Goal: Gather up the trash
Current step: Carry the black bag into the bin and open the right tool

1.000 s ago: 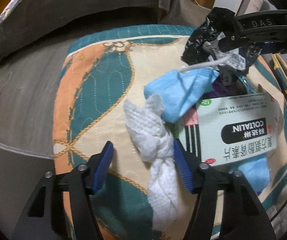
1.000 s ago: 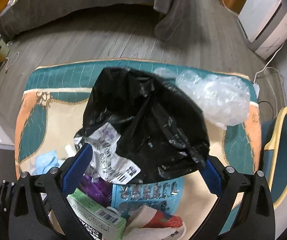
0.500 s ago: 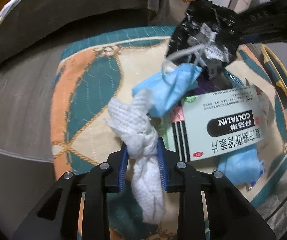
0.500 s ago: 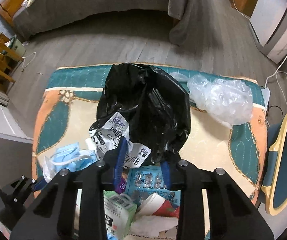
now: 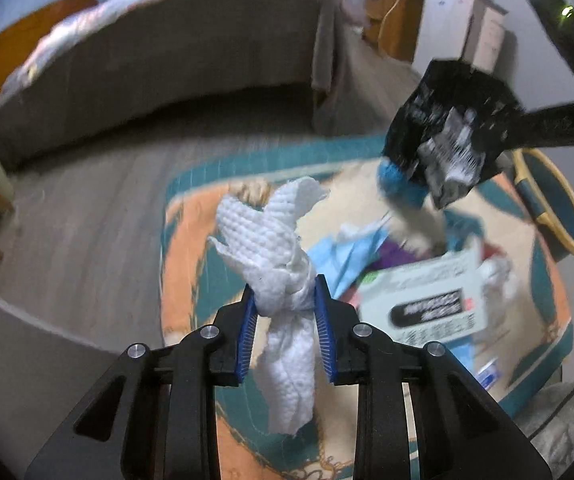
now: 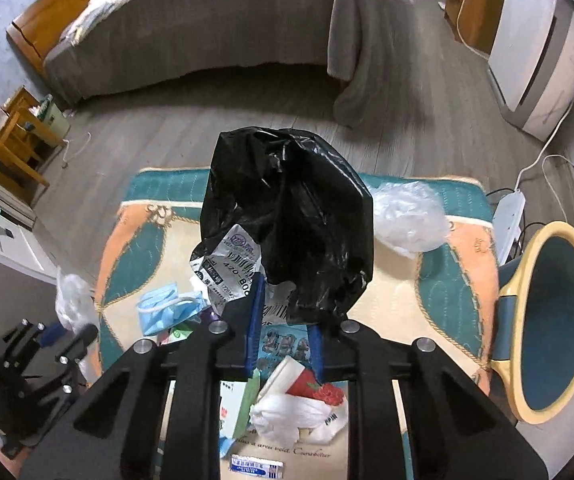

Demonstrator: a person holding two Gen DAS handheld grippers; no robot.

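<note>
You are in a bedroom with a grey wood floor and a grey-skirted bed behind; the trash lies on a teal, orange and cream quilted cover.

Your left gripper has its jaws closed on a twisted white paper towel, which a second ago lay on the cover between open jaws and now hangs clear of it. Your right gripper has just been closing its jaws, which now pinch the lower edge of a crumpled black plastic mailer bag with its printed label; that too has come up off the pile.

Both pieces are secured, so they look ready to carry to wherever you collect trash. On the cover remain a blue face mask, a medicine box, a blister pack, crumpled white tissue and a clear plastic bag.
</note>
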